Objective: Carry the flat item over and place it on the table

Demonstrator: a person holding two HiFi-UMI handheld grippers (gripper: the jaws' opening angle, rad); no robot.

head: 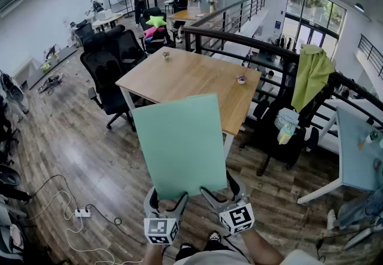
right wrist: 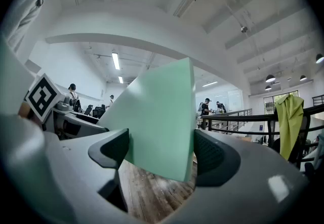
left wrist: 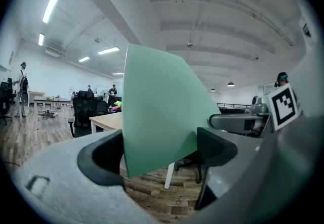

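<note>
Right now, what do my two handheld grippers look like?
The left gripper and right gripper both have light grey moulded bodies with curved black pads lining the jaws. Each carries a white cube printed with black square markers.

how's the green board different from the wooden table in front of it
Colour: the green board is plain pale green; the wooden table has a light wood top on white legs.
Pose: the board is tilted in the air, between the jaws of the left tool and the right tool; the table stands level on the floor.
Load: the board is bare; the table carries two small items.
Both are flat and rectangular.
</note>
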